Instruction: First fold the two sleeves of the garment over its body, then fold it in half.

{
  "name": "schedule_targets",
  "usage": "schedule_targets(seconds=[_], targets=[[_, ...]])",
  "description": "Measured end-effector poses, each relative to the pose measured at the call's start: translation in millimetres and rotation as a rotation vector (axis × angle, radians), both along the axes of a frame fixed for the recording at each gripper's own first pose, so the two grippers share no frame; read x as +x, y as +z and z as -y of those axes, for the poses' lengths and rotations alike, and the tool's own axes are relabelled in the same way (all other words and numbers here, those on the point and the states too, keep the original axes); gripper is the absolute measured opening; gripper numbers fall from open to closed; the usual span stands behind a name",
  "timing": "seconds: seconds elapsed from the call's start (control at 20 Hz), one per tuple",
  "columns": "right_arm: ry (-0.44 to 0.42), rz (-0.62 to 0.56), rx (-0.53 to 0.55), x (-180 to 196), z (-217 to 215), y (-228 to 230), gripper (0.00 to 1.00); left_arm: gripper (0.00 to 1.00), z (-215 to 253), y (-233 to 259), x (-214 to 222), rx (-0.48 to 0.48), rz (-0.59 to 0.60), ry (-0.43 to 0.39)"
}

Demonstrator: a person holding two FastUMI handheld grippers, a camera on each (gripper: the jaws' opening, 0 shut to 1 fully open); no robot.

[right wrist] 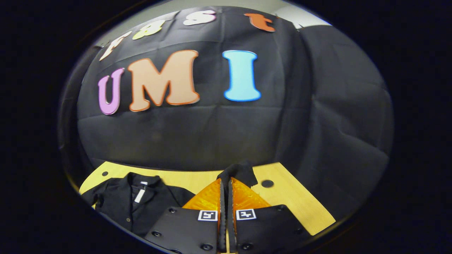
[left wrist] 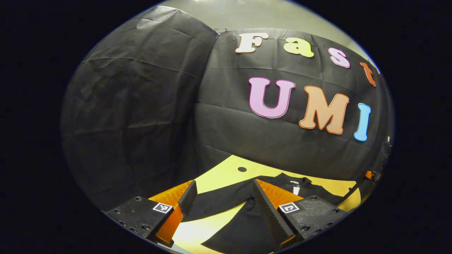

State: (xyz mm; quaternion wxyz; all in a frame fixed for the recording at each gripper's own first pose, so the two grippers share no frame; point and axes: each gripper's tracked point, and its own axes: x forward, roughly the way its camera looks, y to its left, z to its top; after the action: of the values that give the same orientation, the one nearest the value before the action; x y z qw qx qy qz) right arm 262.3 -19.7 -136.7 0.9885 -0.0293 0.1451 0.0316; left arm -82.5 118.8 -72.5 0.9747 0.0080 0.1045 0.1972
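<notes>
The black shirt [right wrist: 134, 204] lies spread on the wooden table [right wrist: 293, 204]. The right gripper [right wrist: 225, 183] pinches its sleeve cuff [right wrist: 240, 173] clear of the tabletop; the left gripper [left wrist: 222, 192] hovers wide apart above the other sleeve [left wrist: 219, 203].

Your left gripper [left wrist: 223, 192] hangs with its fingers spread wide above the black garment [left wrist: 247, 225], which lies flat on the yellow table [left wrist: 226, 169] with one sleeve [left wrist: 219, 201] stretched out toward the left

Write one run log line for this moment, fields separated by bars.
stage: sleeve fold | right gripper: shut on sleeve | left gripper: open above shirt | table: wooden
</notes>
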Motion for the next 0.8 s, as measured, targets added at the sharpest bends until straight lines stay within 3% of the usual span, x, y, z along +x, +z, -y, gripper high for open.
schedule_targets(seconds=[0.35,0.5,0.8], targets=[[0.285,0.05,-0.012,32.1,-200.9,15.6,0.05,0.92,-48.4,-2.6,-23.0,-0.021,0.002,0.099],[0.376,0.019,-0.046,30.3,-273.3,-8.1,0.05,0.92,-69.6,-8.0,-33.7,-0.018,-0.001,0.149],[0.529,-0.104,-0.128,3.9,-368.7,-82.5,0.05,0.92,-99.8,-18.8,-54.4,-0.011,-0.025,0.225]])
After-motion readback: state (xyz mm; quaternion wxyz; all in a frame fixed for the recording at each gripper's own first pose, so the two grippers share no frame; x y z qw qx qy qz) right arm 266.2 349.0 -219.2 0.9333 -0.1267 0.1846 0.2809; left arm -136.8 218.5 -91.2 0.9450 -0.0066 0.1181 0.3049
